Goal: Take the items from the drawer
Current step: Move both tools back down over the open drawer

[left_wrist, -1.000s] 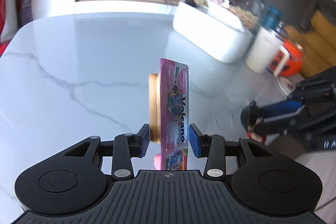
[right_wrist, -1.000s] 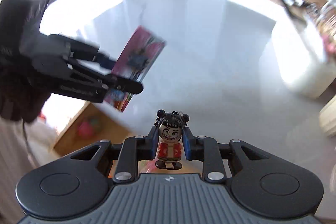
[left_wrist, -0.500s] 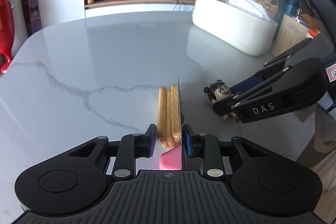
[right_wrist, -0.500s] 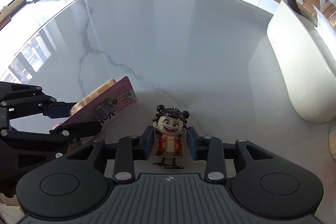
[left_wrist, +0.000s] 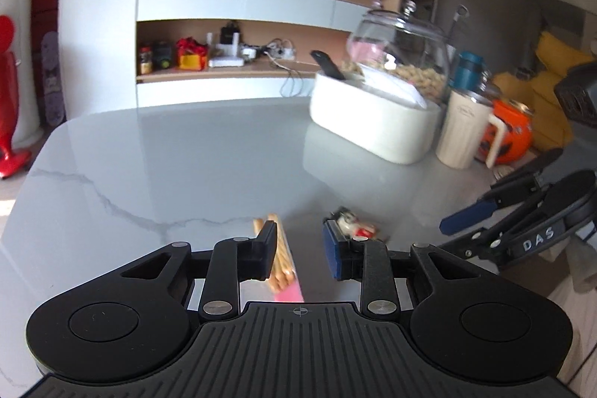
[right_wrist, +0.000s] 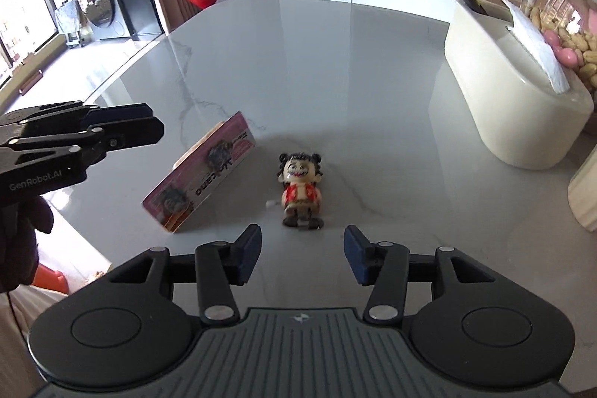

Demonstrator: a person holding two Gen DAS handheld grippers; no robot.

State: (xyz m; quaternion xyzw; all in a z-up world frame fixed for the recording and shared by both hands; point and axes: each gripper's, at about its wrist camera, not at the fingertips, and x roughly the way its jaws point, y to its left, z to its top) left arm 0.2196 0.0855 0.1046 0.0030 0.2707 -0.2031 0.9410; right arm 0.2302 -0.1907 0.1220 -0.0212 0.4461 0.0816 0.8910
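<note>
Finding: both items are out of the drawer and on the table (right_wrist: 317, 62). We judge the step in hand to be the release after set-down.

The pink snack packet (right_wrist: 201, 174) sits tilted on its long edge near the front of the table. The left gripper (left_wrist: 300, 241) has its jaws apart with the pads off the packet, which shows just beside the left-hand finger in that gripper's own view. The toy figurine (right_wrist: 300, 189) stands upright just right of the packet and apart from it. The right gripper (right_wrist: 302, 241) has just been opening. Its jaws are wide with nothing between them, and the figurine stands ahead of the tips.

Next move, in our judgement: draw both grippers clear without knocking the leaning packet, then go back for any remaining items. The drawer itself is not plainly in view.

Surroundings: a living room with wall shelving. The table is glossy white marble. At its far right are a white bin (right_wrist: 503, 107), a glass jar (left_wrist: 399, 55) of peanuts and a cream mug (left_wrist: 462, 133).
</note>
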